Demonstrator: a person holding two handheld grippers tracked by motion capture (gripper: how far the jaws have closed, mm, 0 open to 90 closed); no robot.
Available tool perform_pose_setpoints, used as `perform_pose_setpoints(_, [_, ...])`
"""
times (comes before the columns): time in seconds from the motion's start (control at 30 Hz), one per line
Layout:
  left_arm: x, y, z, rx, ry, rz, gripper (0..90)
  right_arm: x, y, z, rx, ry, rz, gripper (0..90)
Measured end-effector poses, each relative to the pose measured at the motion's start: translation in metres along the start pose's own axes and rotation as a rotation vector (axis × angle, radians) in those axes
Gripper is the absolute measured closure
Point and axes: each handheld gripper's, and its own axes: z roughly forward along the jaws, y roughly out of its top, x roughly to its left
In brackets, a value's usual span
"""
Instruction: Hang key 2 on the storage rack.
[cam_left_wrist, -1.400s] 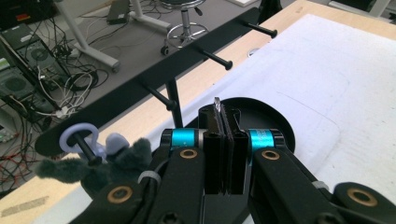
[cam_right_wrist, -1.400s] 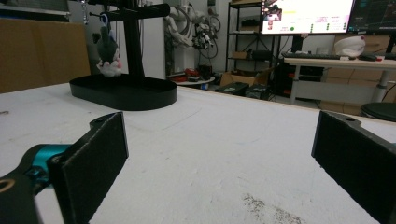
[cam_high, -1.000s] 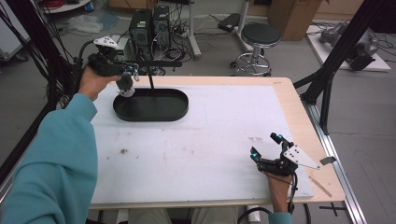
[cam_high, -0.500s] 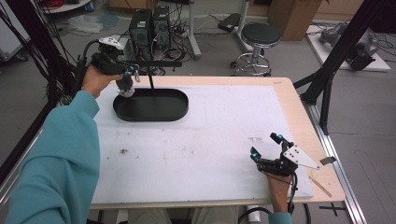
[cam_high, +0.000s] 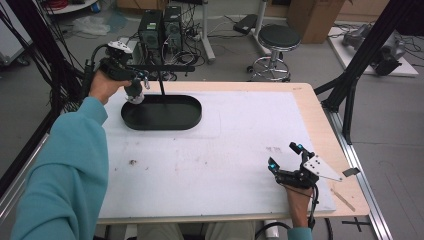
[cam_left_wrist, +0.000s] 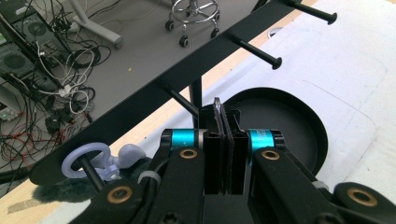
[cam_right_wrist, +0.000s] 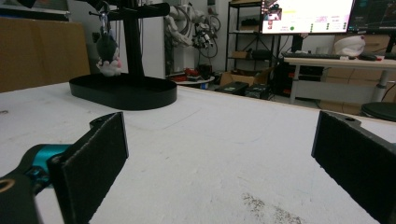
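A black stand has an oval base tray (cam_high: 192, 119), an upright post and a crossbar (cam_high: 170, 67) with pegs. A small grey and white plush keychain (cam_high: 134, 93) hangs at the bar's left end; its pale ring (cam_left_wrist: 88, 156) sits on a peg. My left gripper (cam_high: 142, 77) is held up beside the bar, just right of the plush. In the left gripper view, the left gripper (cam_left_wrist: 220, 116) has its jaws pressed together with nothing seen between them. My right gripper (cam_high: 285, 156) rests open near the table's front right. In the right gripper view, the right gripper (cam_right_wrist: 219, 135) holds nothing.
The white mat (cam_high: 225, 150) covers most of the wooden table, with a small dirt speck (cam_high: 132, 161) on it. Black frame struts (cam_high: 350, 85) rise at the right edge. A stool (cam_high: 277, 37) and computer towers (cam_high: 160, 25) stand on the floor beyond.
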Motion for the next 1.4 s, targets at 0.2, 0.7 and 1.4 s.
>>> perform_pose_setpoints(0.2, [0.004, -0.001, 0.001, 0.009, 0.005, 0.0, 88.2, 0.0, 0.0, 0.0, -0.001, 0.0, -0.001, 2.9])
perform_pose_setpoints(0.7, [0.008, -0.002, 0.004, -0.004, 0.009, 0.002, 88.1, 0.0, 0.0, 0.0, -0.001, -0.001, -0.003, 2.9])
perform_pose_setpoints(1.4, [0.016, 0.002, 0.01, 0.0, -0.006, 0.011, 88.1, 0.0, 0.0, 0.0, 0.003, -0.003, -0.004, 2.9])
